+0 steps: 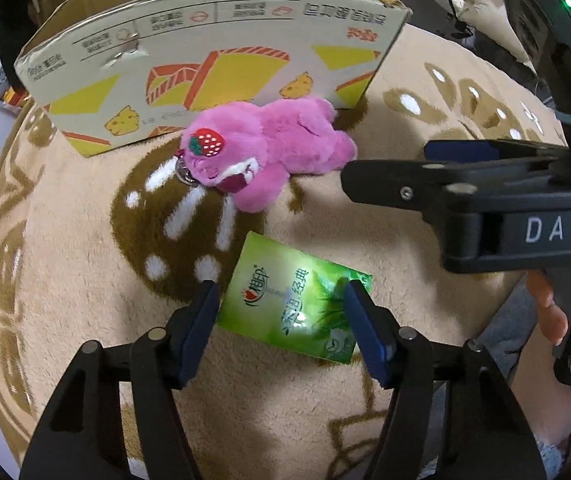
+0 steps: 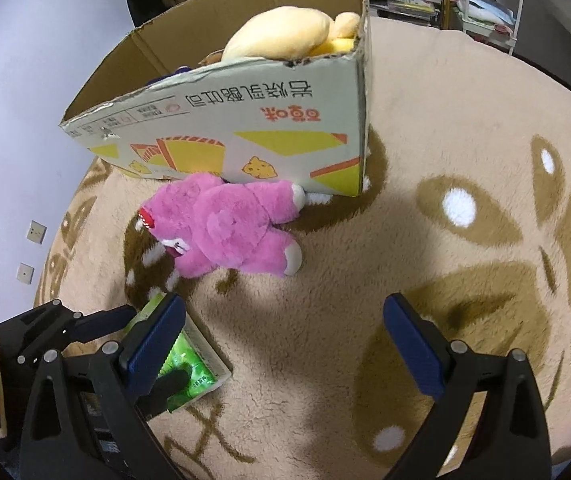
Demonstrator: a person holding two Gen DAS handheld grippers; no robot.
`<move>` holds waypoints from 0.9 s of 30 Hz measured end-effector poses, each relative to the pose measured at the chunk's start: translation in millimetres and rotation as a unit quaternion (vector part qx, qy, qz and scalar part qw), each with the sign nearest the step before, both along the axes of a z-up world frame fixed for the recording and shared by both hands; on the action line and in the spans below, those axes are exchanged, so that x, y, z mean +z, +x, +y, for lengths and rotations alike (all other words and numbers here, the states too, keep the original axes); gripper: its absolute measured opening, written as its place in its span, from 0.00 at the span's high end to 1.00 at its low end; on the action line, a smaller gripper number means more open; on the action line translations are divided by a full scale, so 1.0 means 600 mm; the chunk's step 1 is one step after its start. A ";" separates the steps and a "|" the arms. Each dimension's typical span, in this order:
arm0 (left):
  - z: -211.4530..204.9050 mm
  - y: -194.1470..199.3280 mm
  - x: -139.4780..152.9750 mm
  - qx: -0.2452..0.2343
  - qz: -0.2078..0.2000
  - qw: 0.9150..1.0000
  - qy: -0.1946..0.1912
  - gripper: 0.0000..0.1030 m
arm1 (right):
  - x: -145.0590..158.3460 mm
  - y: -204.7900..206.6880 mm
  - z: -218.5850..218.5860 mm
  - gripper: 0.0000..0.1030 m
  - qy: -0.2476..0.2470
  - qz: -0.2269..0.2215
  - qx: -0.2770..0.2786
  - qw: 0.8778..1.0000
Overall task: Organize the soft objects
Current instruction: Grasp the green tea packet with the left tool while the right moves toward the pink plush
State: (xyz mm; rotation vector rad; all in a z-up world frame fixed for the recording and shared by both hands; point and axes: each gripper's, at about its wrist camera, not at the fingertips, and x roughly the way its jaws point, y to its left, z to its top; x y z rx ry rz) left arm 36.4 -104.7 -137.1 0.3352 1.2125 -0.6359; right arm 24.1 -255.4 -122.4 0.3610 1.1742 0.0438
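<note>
I'm straddling the green tissue pack [image 1: 291, 298] on the rug [image 1: 85, 320] with my left gripper [image 1: 281, 300], jaws across its short side but not visibly pinching, while my right gripper [image 2: 285, 320] is hovering beside it, jaws spread and empty.

My work surface is a beige plush rug [image 1: 85, 248] patterned with brown shapes and white spots. Directly on it lie a pink plush toy [image 1: 269, 156], on its side against the foot of an open printed cardboard box [image 1: 213, 80], and, nearer me, a green tissue pack [image 1: 285, 296] lying flat, well apart from the box.
</note>
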 end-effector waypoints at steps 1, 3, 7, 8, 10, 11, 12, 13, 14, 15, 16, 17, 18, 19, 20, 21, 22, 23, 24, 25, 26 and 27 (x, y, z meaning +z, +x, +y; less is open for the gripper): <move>-0.003 0.000 0.000 -0.003 -0.001 1.000 0.001 0.35 | 0.000 0.000 0.000 0.00 0.000 0.000 0.000 1.000; -0.011 -0.004 -0.002 -0.008 -0.002 1.000 0.003 0.30 | 0.000 0.000 0.000 0.00 0.001 -0.001 -0.002 1.000; -0.020 -0.012 -0.006 -0.020 0.000 1.000 0.001 0.25 | 0.000 0.000 -0.003 0.00 0.003 -0.002 -0.006 1.000; -0.022 -0.014 -0.007 -0.024 0.002 1.000 0.001 0.23 | 0.001 -0.001 -0.005 0.00 0.004 -0.003 -0.006 1.000; -0.027 -0.016 -0.010 -0.032 0.003 0.999 0.001 0.22 | 0.003 -0.001 -0.006 0.00 0.004 -0.004 -0.008 1.000; -0.029 -0.017 -0.011 -0.034 0.005 0.999 0.001 0.22 | 0.003 0.000 -0.006 0.00 0.003 -0.005 -0.008 1.000; -0.033 -0.019 -0.013 -0.038 0.006 0.999 0.001 0.22 | 0.004 0.000 -0.006 0.00 0.002 -0.005 -0.008 1.000; -0.036 -0.021 -0.014 -0.041 0.004 0.999 0.003 0.22 | 0.005 -0.001 -0.007 0.00 0.002 -0.005 -0.008 1.000; -0.040 -0.023 -0.015 -0.042 0.002 0.999 0.007 0.22 | 0.005 -0.001 -0.007 0.00 0.002 -0.006 -0.008 1.000; -0.042 -0.024 -0.017 -0.043 0.001 0.999 0.011 0.21 | 0.005 -0.001 -0.007 0.00 0.002 -0.006 -0.008 1.000; -0.043 -0.024 -0.019 -0.045 0.001 0.999 0.014 0.21 | 0.005 -0.001 -0.007 0.00 0.001 -0.006 -0.008 1.000; -0.046 -0.026 -0.021 -0.046 0.002 0.999 0.017 0.21 | 0.006 -0.001 -0.008 0.00 0.000 -0.006 -0.008 1.000; -0.049 -0.026 -0.023 -0.046 0.003 0.999 0.020 0.21 | 0.006 -0.001 -0.008 0.00 -0.001 -0.005 -0.008 1.000; -0.052 -0.027 -0.025 -0.046 0.003 0.999 0.021 0.21 | 0.006 -0.001 -0.009 0.00 -0.002 -0.005 -0.009 1.000; -0.053 -0.027 -0.026 -0.047 0.001 0.999 0.023 0.21 | 0.006 -0.001 -0.010 0.00 -0.002 -0.005 -0.009 1.000; -0.054 -0.027 -0.027 -0.048 -0.001 0.999 0.026 0.21 | 0.006 -0.001 -0.010 0.00 -0.003 -0.004 -0.009 1.000; -0.058 -0.028 -0.029 -0.048 -0.002 0.998 0.026 0.21 | 0.006 0.000 -0.009 0.00 -0.003 -0.004 -0.009 1.000; -0.058 -0.030 -0.030 -0.048 -0.003 0.999 0.025 0.21 | 0.006 0.000 -0.009 0.00 -0.003 -0.004 -0.009 1.000; -0.058 -0.031 -0.031 -0.044 -0.007 0.999 0.025 0.21 | 0.005 0.001 -0.009 0.00 -0.004 -0.003 -0.009 1.000; -0.056 -0.030 -0.031 -0.040 -0.011 0.999 0.025 0.21 | 0.004 0.002 -0.007 0.00 -0.005 -0.003 -0.009 1.000; -0.055 -0.027 -0.032 -0.033 -0.014 0.999 0.025 0.21 | 0.003 0.003 -0.007 0.00 -0.005 -0.003 -0.009 1.000; -0.052 -0.023 -0.031 -0.023 -0.016 0.999 0.025 0.22 | 0.002 0.003 -0.006 0.00 -0.006 -0.003 -0.009 1.000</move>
